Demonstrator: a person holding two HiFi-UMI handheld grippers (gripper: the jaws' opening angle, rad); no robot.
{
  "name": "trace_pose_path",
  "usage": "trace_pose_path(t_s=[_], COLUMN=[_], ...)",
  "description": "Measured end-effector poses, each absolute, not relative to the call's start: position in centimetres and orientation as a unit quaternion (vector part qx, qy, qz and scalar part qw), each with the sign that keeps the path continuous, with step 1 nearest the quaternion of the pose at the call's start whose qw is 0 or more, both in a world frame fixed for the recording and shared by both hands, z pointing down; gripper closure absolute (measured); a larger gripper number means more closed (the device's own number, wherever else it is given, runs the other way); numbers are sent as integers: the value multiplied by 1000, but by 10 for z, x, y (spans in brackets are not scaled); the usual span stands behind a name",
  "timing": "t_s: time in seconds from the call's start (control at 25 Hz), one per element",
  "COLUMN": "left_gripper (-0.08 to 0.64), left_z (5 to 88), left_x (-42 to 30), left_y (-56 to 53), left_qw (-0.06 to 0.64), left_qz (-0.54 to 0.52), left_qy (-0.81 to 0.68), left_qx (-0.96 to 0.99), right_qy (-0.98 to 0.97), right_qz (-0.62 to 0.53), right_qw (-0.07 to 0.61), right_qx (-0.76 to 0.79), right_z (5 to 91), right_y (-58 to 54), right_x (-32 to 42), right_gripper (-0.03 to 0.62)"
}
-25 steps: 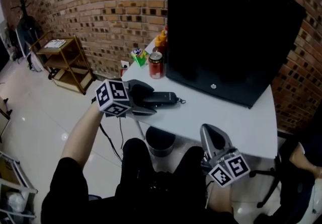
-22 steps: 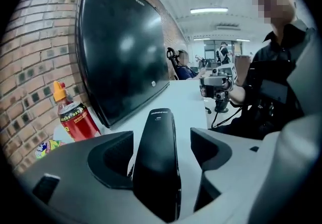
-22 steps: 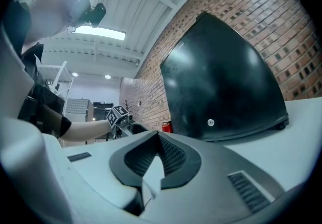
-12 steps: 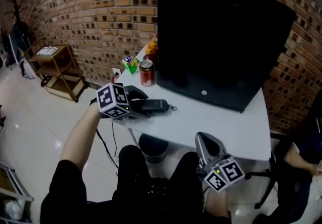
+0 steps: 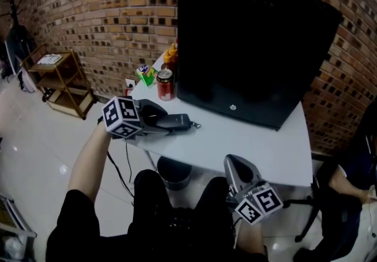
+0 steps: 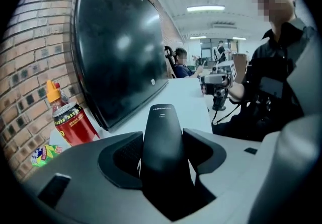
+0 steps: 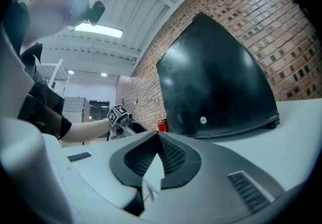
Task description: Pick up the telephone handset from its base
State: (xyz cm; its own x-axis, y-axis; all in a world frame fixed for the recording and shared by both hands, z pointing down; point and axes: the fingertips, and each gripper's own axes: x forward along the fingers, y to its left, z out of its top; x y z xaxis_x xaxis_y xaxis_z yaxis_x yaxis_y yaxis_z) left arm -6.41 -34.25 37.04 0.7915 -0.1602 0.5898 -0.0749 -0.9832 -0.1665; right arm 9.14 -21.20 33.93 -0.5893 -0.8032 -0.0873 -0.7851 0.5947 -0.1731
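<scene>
The black telephone handset lies at the near left corner of the white table. I cannot make out its base. My left gripper reaches in from the left, and its jaws are closing with the handset between them. In the left gripper view the handset fills the gap of the left gripper, with both pads against its sides. My right gripper hangs below the table's front edge, over my lap. In the right gripper view the right gripper has its pads meeting at the tips, with nothing between them.
A large black monitor fills the back of the table. A red can, sauce bottles and a green packet stand at its left end. A wooden shelf cart stands by the brick wall. A person sits at the right.
The left gripper's jaws have narrowed onto the handset. Both hands stay about where they were, and the head view has drifted a little.
</scene>
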Motion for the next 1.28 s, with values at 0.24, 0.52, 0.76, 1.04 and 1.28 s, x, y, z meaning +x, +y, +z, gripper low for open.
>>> trace_pose_path(t_s=[0.24,0.52,0.76,1.04,1.28], left_gripper=[302,302,302,302,302], left_z=[344,312,288,262,250], left_x=[-74,-90,-118,-142,-155], left_y=[-343,-331,-323,-318,-318], left_qw=[48,65,56,48,32], left_qz=[-244,-147,-67,11,75], left_qy=[65,68,72,80,90], left_qx=[-966,-985,-994,-996,-993], right_qy=[890,894,895,891,890], right_qz=[-59,-44,-40,-37,-26], right_qw=[78,69,69,78,85], right_qx=[-445,-440,-439,-445,-447], right_z=[339,329,324,317,313], right_y=[-214,-221,-219,-215,-210], right_x=[87,89,86,88,90], right_gripper=[583,583,583,583,583])
